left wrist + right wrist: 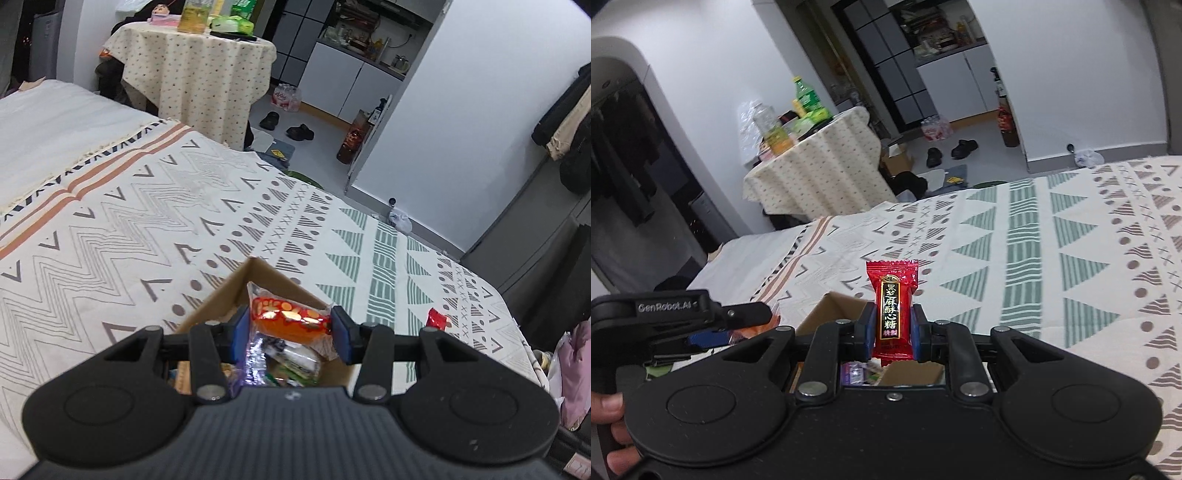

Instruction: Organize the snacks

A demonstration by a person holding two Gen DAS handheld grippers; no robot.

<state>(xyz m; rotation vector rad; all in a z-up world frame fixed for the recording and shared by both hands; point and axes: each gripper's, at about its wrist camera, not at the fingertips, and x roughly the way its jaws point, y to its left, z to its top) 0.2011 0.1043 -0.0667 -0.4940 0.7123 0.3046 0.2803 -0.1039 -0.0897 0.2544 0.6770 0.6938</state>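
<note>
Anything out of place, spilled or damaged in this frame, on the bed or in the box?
Nothing stands out. The left tongs hold an orange snack packet above the open cardboard box of snacks on the patterned bedspread. The right tongs grip a red candy upright. Nothing looks spilled or torn.

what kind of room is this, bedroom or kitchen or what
Most likely a small studio flat: a bed under a patterned cover fills the foreground, a small table with a dotted cloth stands beside it, and a kitchenette with white cabinets opens at the back.
</note>
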